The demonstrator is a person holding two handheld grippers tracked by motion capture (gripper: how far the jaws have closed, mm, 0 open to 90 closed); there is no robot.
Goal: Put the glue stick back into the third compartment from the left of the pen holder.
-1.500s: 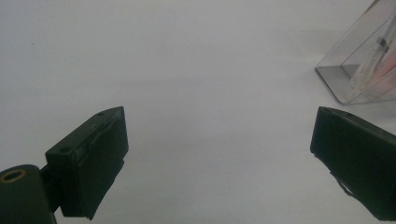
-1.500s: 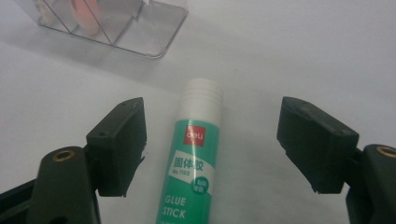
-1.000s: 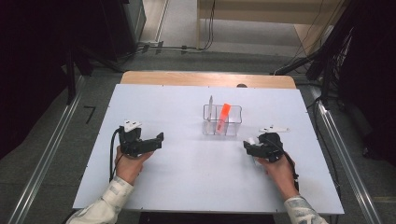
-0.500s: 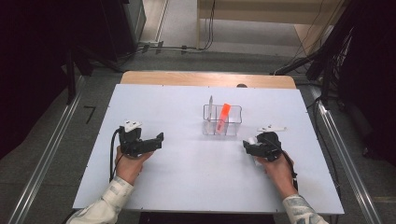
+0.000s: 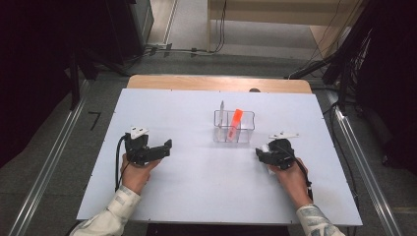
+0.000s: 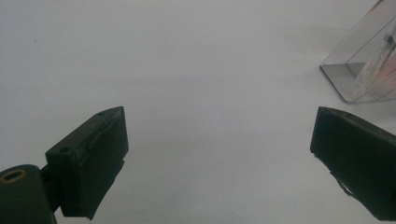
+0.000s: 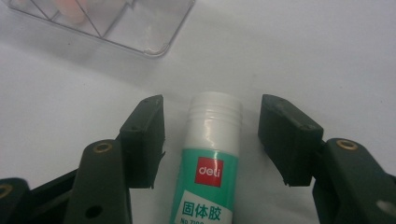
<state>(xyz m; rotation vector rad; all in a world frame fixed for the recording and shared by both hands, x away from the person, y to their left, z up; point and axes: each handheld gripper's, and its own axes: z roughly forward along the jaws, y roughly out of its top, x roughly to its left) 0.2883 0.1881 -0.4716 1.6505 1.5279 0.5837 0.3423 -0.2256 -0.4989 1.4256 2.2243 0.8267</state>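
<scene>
Right of center on the white table (image 5: 196, 196): a clear organizer and a glue stick about to get grabbed.

Up top in the high view, the clear divided box (image 5: 234, 127) holds an orange marker (image 5: 235, 121) leaning in one compartment and a thin pale pen (image 5: 222, 112) standing in the left one. Lower middle of the right gripper view, the glue stick (image 7: 208, 163) lies flat on the table: white ribbed cap, green body, red logo patch. The right gripper (image 7: 211, 140) straddles it, its jaws have just been closing in but aren't touching it yet. The left gripper (image 6: 219, 149) sits spread wide over bare table, holding nothing.
</scene>
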